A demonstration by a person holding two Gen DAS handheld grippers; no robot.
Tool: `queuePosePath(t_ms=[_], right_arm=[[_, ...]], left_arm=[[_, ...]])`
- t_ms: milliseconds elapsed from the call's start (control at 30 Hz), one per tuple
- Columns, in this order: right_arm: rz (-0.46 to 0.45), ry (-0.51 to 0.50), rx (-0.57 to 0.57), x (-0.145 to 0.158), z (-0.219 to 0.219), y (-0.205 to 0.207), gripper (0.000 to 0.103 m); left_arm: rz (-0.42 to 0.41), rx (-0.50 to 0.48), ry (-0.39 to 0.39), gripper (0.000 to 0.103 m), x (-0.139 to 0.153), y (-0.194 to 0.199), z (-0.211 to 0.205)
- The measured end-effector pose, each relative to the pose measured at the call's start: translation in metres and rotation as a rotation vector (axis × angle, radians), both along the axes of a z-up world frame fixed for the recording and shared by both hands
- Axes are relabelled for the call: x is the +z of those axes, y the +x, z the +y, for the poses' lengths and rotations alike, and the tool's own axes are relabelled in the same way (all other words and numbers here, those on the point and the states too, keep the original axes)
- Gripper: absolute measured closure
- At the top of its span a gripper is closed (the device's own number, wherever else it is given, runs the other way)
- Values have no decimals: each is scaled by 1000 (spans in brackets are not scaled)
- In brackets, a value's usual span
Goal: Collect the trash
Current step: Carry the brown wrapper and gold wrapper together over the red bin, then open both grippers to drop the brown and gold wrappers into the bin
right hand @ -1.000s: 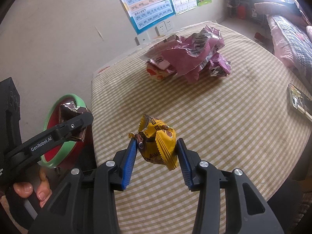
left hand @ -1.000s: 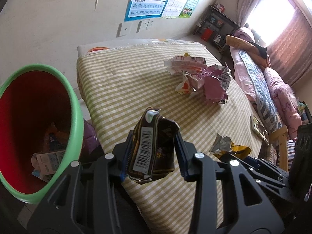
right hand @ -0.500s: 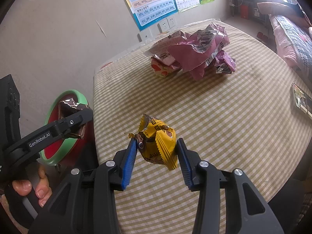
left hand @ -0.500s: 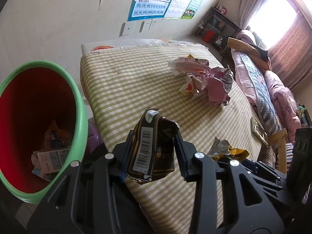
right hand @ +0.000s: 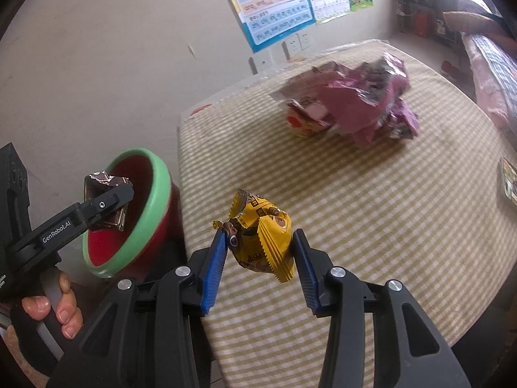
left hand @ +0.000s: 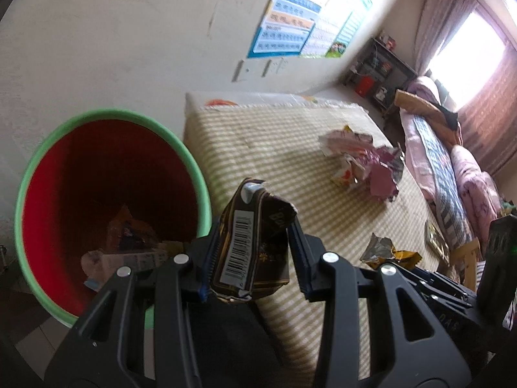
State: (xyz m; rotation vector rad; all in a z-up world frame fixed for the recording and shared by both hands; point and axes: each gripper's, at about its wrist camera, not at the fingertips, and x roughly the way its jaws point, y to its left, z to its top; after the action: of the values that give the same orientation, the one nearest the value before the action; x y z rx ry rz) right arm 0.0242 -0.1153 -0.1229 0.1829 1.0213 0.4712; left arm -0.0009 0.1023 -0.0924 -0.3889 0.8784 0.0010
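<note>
The left gripper (left hand: 252,249) pinches a dark brown wrapper (left hand: 250,245) with a barcode, its pads pressed to both sides, and holds it at the table's near corner, just beside the green rim of the bin (left hand: 194,174). In the right wrist view the same wrapper (right hand: 105,199) hangs in front of the bin's mouth (right hand: 155,194). The bin is red inside and stands off the table's left edge, just left of the left gripper; crumpled papers and wrappers (left hand: 129,252) lie at its bottom, with most of its depth unfilled. A hand (right hand: 48,307) grips the left tool's handle below the bin.

The right gripper (right hand: 258,252) clamps a yellow snack packet (right hand: 261,236) between its blue pads (right hand: 213,268), above the table's near left part, to the right of the bin. Beyond both tools the checked tablecloth (right hand: 371,226) lies bare up to a heap of pink and white wrappers (right hand: 358,110) toward the far side. A flat item (right hand: 509,184) sits at the right edge. The table's far edge meets the wall (right hand: 129,48), under posters (right hand: 274,6); a bed (left hand: 446,168) stands to the right, well apart
</note>
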Motion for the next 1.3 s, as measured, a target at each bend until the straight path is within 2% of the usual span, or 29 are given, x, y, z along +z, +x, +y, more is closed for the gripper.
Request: queuePosePath(t_ms=[367, 533, 833, 1100, 1300], right_arm=[[-20, 4, 62, 14, 35, 10, 62], [-22, 4, 85, 19, 48, 16, 62], [-32, 23, 201, 29, 105, 19, 62], [-5, 86, 316, 35, 157, 21, 62], [7, 105, 346, 36, 180, 22, 62]], left_arm=[[-36, 103, -5, 65, 5, -12, 47], [-26, 157, -4, 65, 0, -19, 71], [-11, 229, -1, 65, -10, -29, 104], [15, 273, 0, 65, -22, -40, 122], [24, 283, -1, 65, -27, -44, 128]])
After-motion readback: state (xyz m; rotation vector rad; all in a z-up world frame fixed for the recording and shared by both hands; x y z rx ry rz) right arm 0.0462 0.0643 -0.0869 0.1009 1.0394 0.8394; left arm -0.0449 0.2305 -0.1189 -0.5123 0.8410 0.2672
